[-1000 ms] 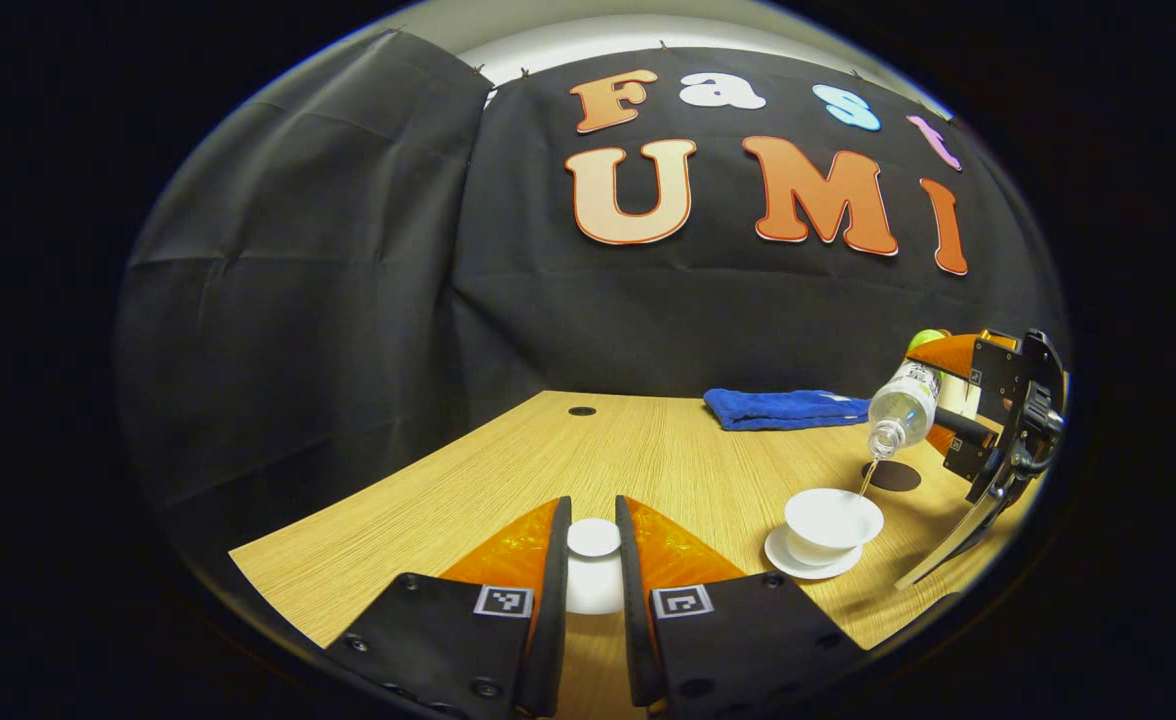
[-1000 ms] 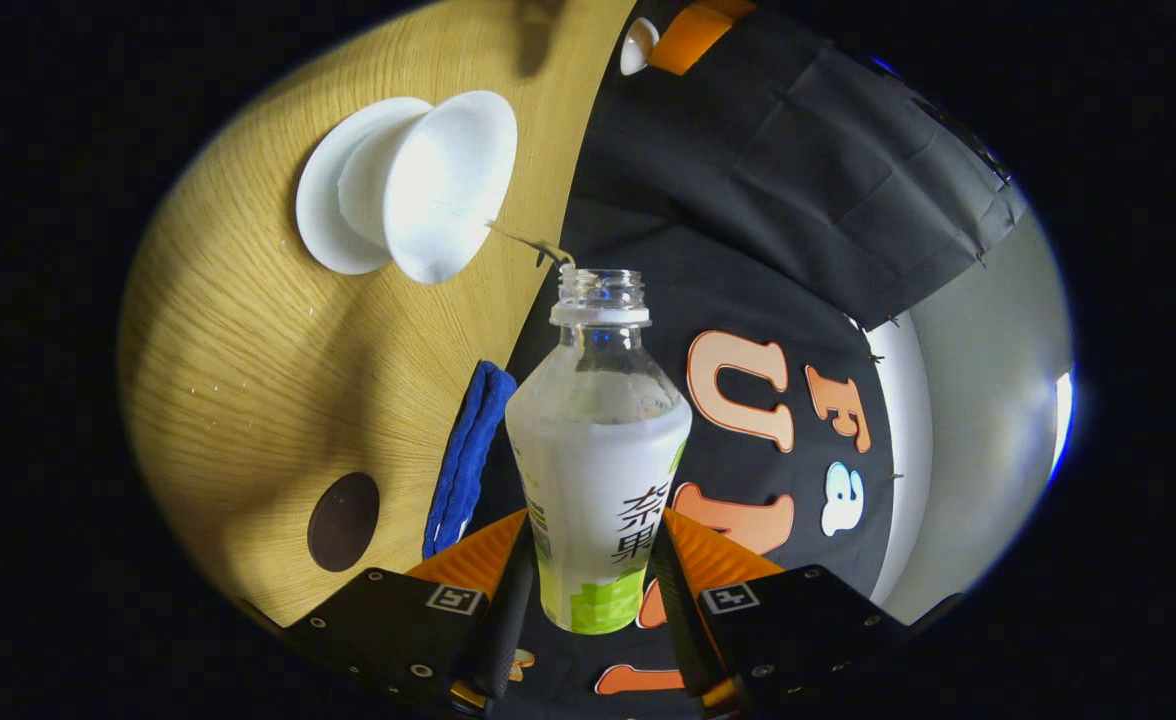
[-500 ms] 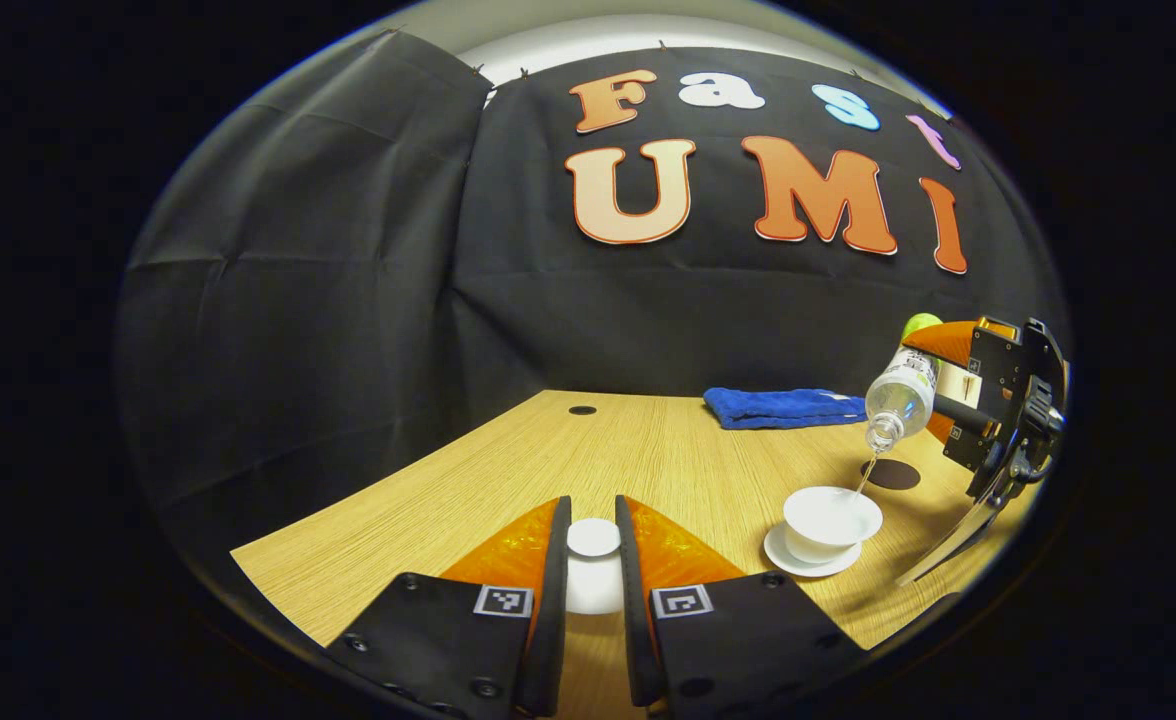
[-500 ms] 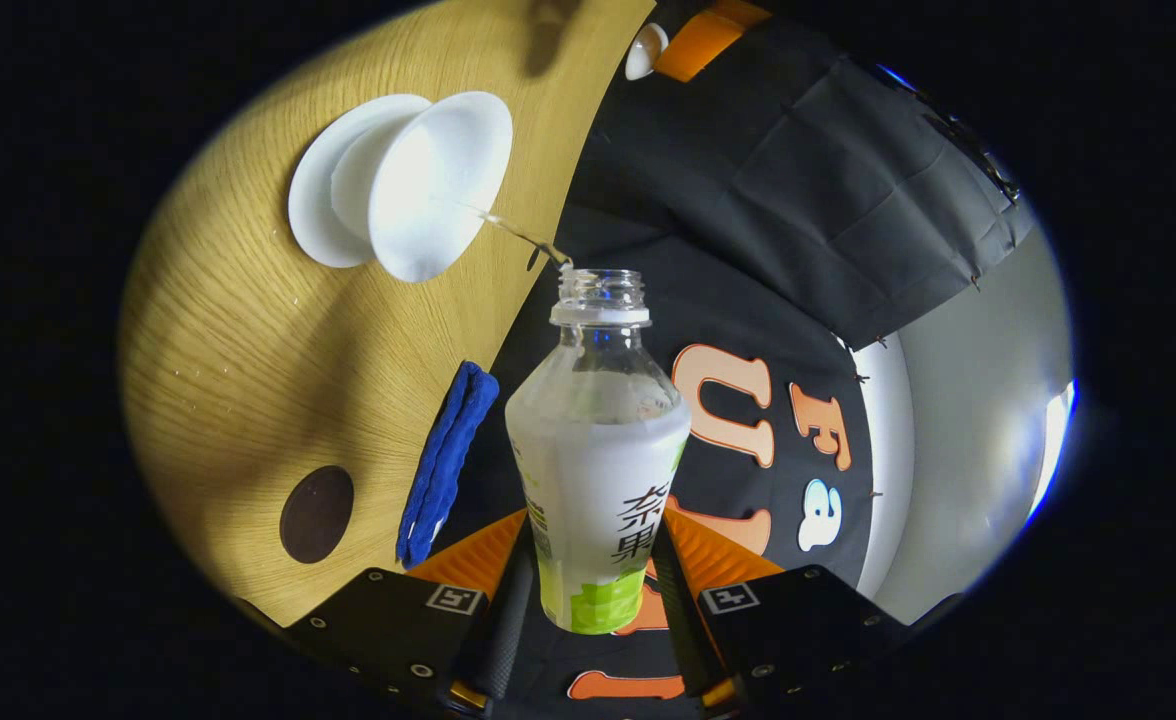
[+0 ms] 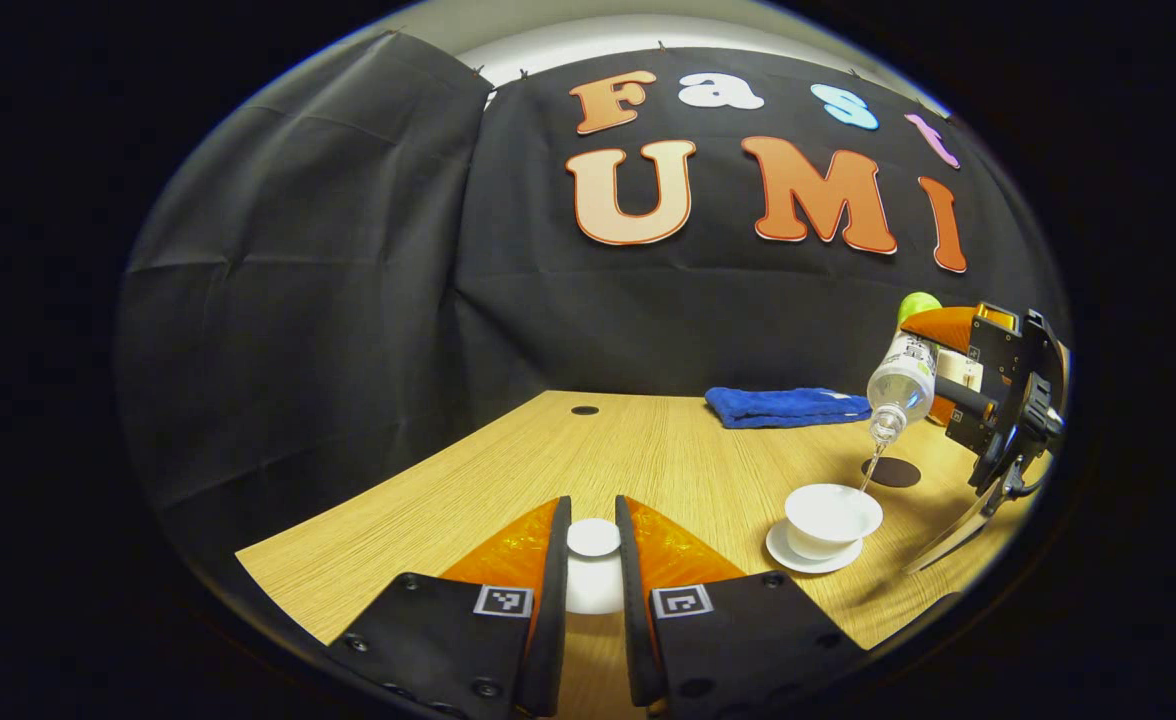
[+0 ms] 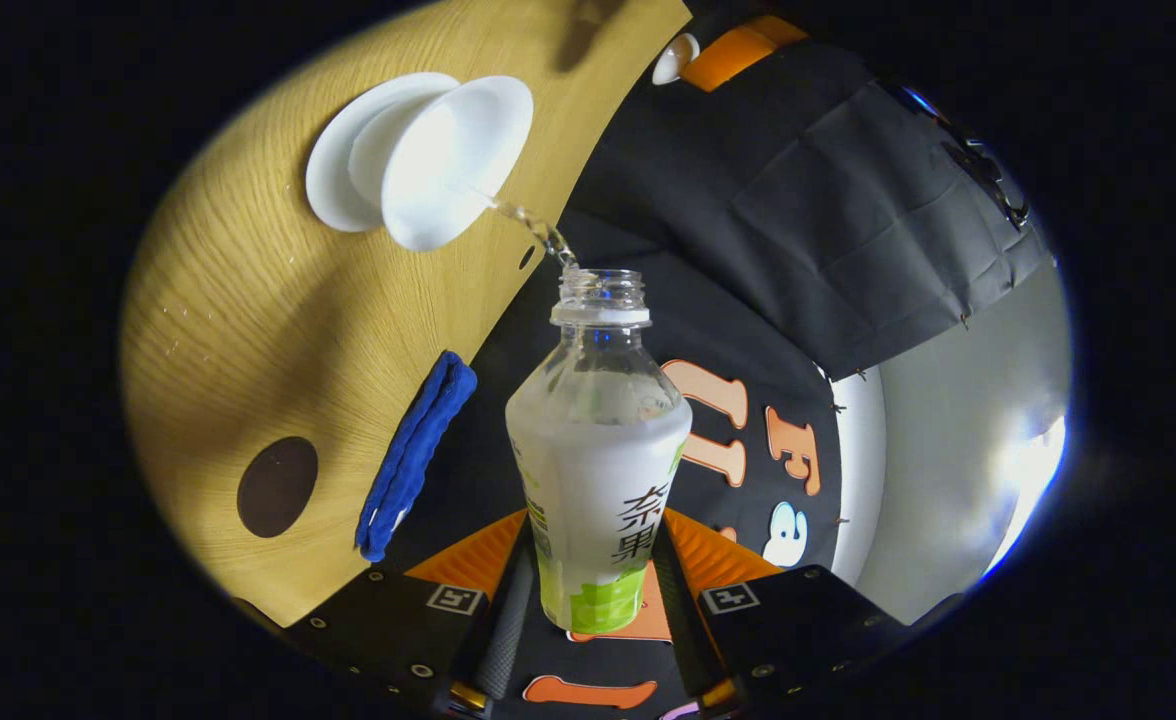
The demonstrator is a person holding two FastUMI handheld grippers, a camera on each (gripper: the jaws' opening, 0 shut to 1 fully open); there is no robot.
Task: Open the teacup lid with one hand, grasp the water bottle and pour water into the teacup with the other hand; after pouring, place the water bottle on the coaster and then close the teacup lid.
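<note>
Water streams from the bottle (image 6: 598, 470), now tipped steeper and higher than a second ago, into the open teacup (image 5: 832, 517) near the desk's right edge. The right gripper (image 6: 588, 600) pinches the bottle; the left gripper (image 5: 590, 590) clamps the lid (image 5: 593, 540) aside. The coaster (image 5: 892, 472) waits just beyond.

In the left gripper view, the teacup (image 5: 833, 518) stands on its saucer (image 5: 788, 556) on the tabletop (image 5: 648, 460). The coaster (image 5: 892, 472) lies just behind and right of the teacup. The folded towel (image 5: 786, 406) lies farther back, near the wall. The tilted water bottle (image 5: 902, 380) hangs above, between teacup and coaster. The lid (image 5: 593, 570) sits left of the teacup, nearer the camera.
</note>
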